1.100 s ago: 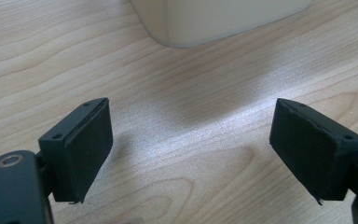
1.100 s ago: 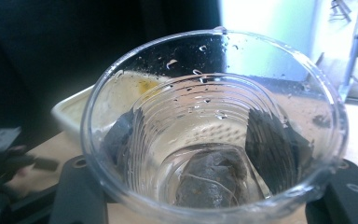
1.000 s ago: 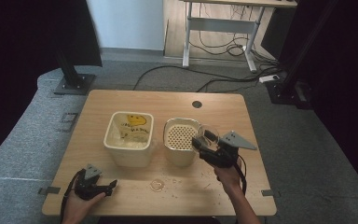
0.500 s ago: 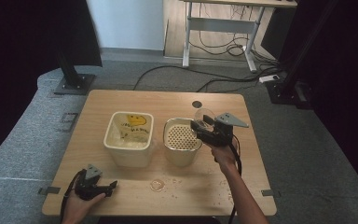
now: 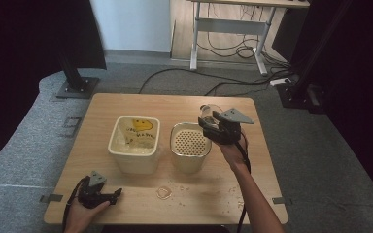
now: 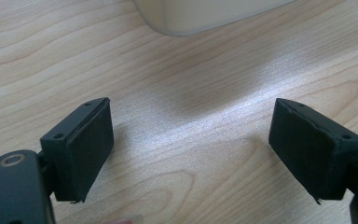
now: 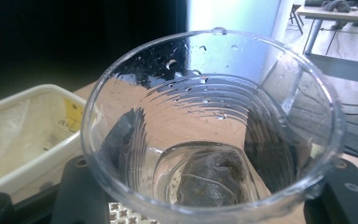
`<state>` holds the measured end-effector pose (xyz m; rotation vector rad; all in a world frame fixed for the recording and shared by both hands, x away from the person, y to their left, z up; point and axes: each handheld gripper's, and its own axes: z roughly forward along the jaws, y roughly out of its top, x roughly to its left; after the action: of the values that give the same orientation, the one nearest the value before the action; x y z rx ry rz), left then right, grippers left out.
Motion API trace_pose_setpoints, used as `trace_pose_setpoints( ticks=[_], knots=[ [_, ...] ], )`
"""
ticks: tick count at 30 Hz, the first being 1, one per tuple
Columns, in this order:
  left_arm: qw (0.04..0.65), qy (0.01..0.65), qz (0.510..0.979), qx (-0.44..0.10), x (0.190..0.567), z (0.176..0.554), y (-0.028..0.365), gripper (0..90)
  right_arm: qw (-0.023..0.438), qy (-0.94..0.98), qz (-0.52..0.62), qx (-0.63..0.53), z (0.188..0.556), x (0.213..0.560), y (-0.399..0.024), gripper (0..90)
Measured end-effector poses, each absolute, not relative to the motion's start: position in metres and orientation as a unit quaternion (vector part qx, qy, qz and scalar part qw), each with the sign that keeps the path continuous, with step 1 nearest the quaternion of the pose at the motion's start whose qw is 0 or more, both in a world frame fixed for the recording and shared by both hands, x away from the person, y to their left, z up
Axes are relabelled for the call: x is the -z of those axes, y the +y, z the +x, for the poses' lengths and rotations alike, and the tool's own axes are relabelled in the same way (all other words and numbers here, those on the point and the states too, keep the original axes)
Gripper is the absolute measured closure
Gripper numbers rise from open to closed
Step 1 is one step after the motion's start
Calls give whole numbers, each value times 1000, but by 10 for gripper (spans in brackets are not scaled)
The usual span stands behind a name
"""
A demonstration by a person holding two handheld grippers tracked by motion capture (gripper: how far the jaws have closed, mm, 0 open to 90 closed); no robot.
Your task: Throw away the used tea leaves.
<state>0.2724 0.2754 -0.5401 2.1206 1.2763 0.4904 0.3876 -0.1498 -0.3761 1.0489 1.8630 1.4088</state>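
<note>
Clear glossy cup [image 7: 213,126], matt wooden table [image 5: 141,107]

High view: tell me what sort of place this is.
Probably a lab or office recording space: a wooden table on grey carpet, black curtains around it, loose cables and a desk frame behind.

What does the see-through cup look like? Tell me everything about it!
The clear plastic cup has ridged walls dotted with water drops. A wet tea bag sits at its bottom. The right gripper is shut on it, a black finger pressing each side, and holds it in the air, tipped, by the far right rim of the round strainer pot.
</note>
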Motion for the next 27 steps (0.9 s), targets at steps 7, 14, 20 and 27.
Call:
trace_pose_setpoints(
  ticks=[7, 14, 20, 27],
  knots=[
    [300, 482, 803, -182, 542, 273, 275, 138, 341, 720, 363, -483, 390, 370, -145, 388],
    [299, 482, 803, -182, 541, 273, 275, 138, 428, 754, 296, -400, 390, 369, -133, 383],
    [299, 482, 804, -182, 541, 274, 275, 139, 473, 778, 242, -335, 392, 374, -119, 380],
    [298, 483, 803, -181, 541, 274, 276, 139, 529, 802, 161, -227, 395, 391, -98, 380]
  ],
)
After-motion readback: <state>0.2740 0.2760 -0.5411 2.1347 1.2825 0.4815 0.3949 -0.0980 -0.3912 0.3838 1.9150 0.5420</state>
